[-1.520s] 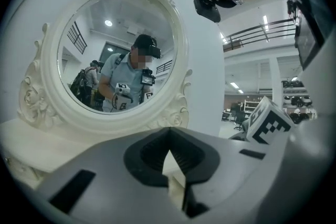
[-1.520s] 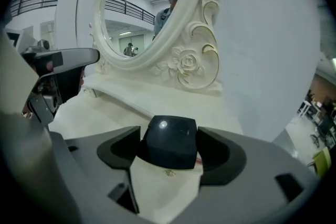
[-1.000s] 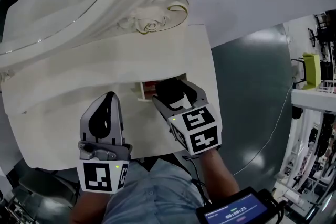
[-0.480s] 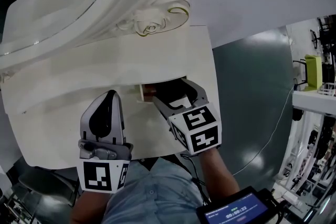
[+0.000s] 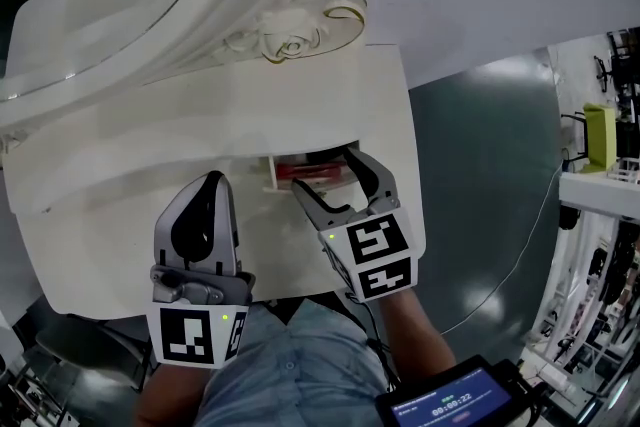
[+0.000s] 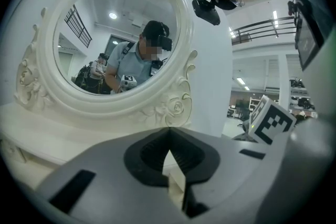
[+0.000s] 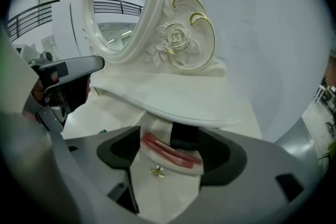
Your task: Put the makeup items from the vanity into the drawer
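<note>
Right gripper [image 5: 325, 177] drew back, jaws spread and empty — left gripper [image 5: 207, 185] has them pressed together. Makeup items [image 5: 312, 171] lie in the drawer [image 5: 268, 177] — only closing seems left.

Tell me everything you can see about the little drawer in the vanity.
The drawer is small and cream-white, with a painted look. It stands partly open, jutting out from under the curved edge of the vanity top. A small gold knob sits on its front. Inside, long red-pink items lie side by side, with a dark object behind them, half under the top. The right gripper has its jaws apart on either side of the drawer front; whether they touch it is unclear.
</note>
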Action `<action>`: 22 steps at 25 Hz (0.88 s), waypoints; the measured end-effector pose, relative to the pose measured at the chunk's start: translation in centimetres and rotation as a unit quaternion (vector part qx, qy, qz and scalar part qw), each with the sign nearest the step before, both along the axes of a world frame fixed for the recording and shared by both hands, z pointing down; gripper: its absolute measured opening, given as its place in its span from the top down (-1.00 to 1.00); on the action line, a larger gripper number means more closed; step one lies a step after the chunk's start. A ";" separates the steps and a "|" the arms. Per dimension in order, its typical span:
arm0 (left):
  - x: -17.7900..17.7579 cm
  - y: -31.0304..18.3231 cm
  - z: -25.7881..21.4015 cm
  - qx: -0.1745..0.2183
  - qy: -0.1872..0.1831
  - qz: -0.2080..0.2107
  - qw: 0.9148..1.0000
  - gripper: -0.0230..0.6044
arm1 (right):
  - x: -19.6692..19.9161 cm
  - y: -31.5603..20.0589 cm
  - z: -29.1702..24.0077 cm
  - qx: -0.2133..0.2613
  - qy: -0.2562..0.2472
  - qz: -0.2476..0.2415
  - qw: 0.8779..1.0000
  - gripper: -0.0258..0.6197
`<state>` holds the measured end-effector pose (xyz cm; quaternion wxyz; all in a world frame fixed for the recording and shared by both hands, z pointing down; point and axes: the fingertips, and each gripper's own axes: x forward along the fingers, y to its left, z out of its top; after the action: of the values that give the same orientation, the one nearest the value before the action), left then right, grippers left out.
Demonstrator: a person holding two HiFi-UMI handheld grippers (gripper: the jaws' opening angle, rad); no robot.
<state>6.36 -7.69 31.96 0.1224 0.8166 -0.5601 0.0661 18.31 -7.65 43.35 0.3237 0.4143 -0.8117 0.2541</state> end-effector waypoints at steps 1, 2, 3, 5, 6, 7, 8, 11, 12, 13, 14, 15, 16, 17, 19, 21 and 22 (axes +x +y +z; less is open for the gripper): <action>0.0 0.0 0.0 0.001 0.000 -0.001 1.000 0.93 | 0.0 0.0 0.0 0.000 -0.001 0.000 1.000 -0.14; -0.1 0.0 0.0 0.001 0.000 -0.002 1.000 0.93 | -0.1 0.1 0.0 0.000 -0.002 -0.001 1.000 -0.14; -0.2 0.1 0.0 0.002 0.000 -0.003 1.000 0.93 | -0.2 0.1 0.0 0.001 -0.002 -0.002 1.000 -0.14; -0.4 0.2 -0.1 0.003 0.000 -0.005 1.000 0.93 | -0.5 0.2 -0.2 0.004 -0.004 -0.006 1.000 -0.14; -0.5 0.3 -0.2 0.004 0.000 -0.007 1.000 0.93 | -0.8 0.3 -0.4 0.007 -0.005 -0.009 1.000 -0.14; -0.7 0.4 -0.4 0.006 -0.001 -0.009 1.000 0.93 | -1.1 0.3 -0.6 0.010 -0.007 -0.011 1.000 -0.14; -1.0 0.5 -0.6 0.008 -0.001 -0.011 1.000 0.93 | -1.5 0.4 -0.9 0.013 -0.009 -0.015 1.000 -0.14; -2.0 0.8 -1.2 0.016 -0.003 -0.023 1.000 0.93 | -2.7 0.5 -1.5 0.023 -0.013 -0.029 0.999 -0.14; -2.4 1.0 -1.5 0.019 -0.004 -0.028 0.999 0.93 | -3.2 0.6 -1.7 0.025 -0.015 -0.035 0.999 -0.14; -2.9 1.2 -1.7 0.022 -0.005 -0.033 0.999 0.93 | -3.8 0.7 -2.0 0.028 -0.017 -0.042 0.999 -0.14; -3.4 1.3 -1.9 0.024 -0.006 -0.039 0.999 0.93 | -4.3 0.8 -2.2 0.031 -0.018 -0.049 0.998 -0.14; -3.9 1.5 -2.2 0.027 -0.006 -0.044 0.999 0.93 | -5.0 0.9 -2.5 0.034 -0.021 -0.057 0.998 -0.14; -4.4 1.8 -2.4 0.030 -0.007 -0.051 0.998 0.93 | -5.7 1.1 -2.8 0.037 -0.023 -0.065 0.997 -0.14; -5.0 2.1 -2.7 0.033 -0.008 -0.058 0.998 0.93 | -6.5 1.3 -3.0 0.041 -0.027 -0.076 0.996 -0.14; -6.1 2.7 -3.1 0.039 -0.010 -0.075 0.996 0.93 | -8.1 1.7 -3.5 0.048 -0.034 -0.101 0.993 -0.14; -7.2 3.3 -3.4 0.045 -0.013 -0.090 0.995 0.93 | -9.7 2.2 -3.7 0.051 -0.039 -0.125 0.990 -0.14; -7.6 3.7 -3.5 0.046 -0.013 -0.095 0.994 0.93 | -10.4 2.6 -3.7 0.051 -0.041 -0.134 0.989 -0.14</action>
<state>-1.28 -4.00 28.45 0.0834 0.7635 -0.6392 0.0392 7.91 -5.05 39.63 0.2999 0.3068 -0.8844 0.1836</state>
